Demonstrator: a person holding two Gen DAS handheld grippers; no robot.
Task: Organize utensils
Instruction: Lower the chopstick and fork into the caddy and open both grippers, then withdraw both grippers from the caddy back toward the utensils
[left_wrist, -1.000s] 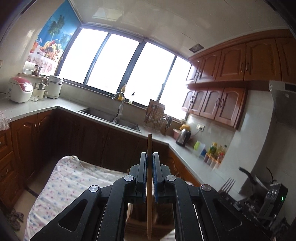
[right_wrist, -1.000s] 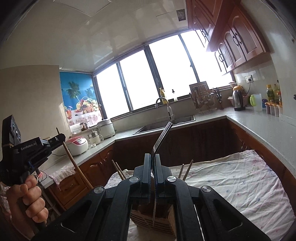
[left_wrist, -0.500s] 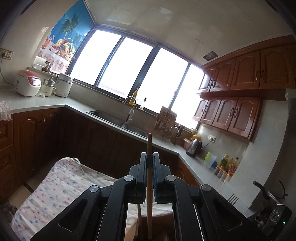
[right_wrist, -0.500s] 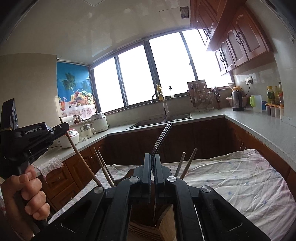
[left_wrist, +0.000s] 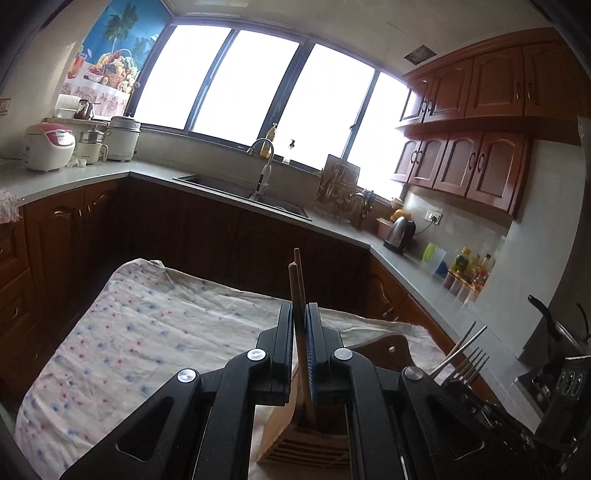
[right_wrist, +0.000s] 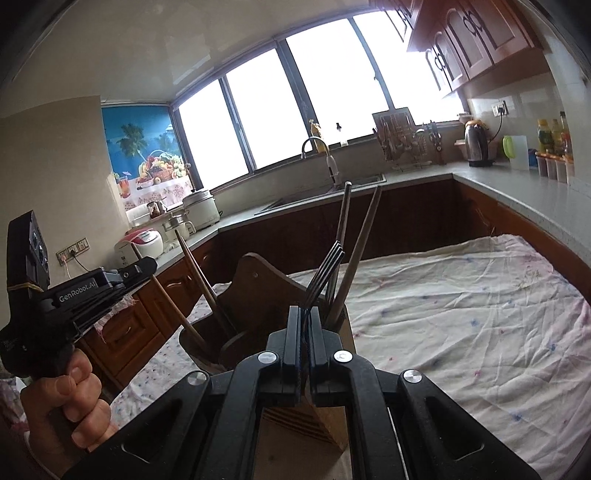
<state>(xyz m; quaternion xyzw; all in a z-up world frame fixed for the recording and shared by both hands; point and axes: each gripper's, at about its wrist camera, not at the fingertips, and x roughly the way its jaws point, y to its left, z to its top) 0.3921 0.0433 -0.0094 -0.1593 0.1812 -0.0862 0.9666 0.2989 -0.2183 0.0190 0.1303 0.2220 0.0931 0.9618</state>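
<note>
My left gripper (left_wrist: 300, 317) is shut on a wooden chopstick (left_wrist: 300, 295), its lower end down in the wooden utensil holder (left_wrist: 295, 443); a second chopstick stands beside it. My right gripper (right_wrist: 305, 321) is shut on a metal fork (right_wrist: 327, 273), tines up, over the same holder (right_wrist: 258, 295). Two more sticks (right_wrist: 364, 251) stand in the holder's right compartment. The left gripper (right_wrist: 92, 291) also shows at the left of the right wrist view. The fork (left_wrist: 467, 363) shows at the right of the left wrist view.
The holder stands on a table with a flowered cloth (right_wrist: 461, 314). Kitchen counters run round the room, with a sink (left_wrist: 240, 190), rice cookers (left_wrist: 48, 147), a kettle (left_wrist: 400, 230) and bottles (left_wrist: 465, 269). A stove with a pan (left_wrist: 554, 343) lies at the right.
Both grippers have tilted down and sunk toward the holder. The chopstick and the fork have come lower into it, and more of the table shows.
</note>
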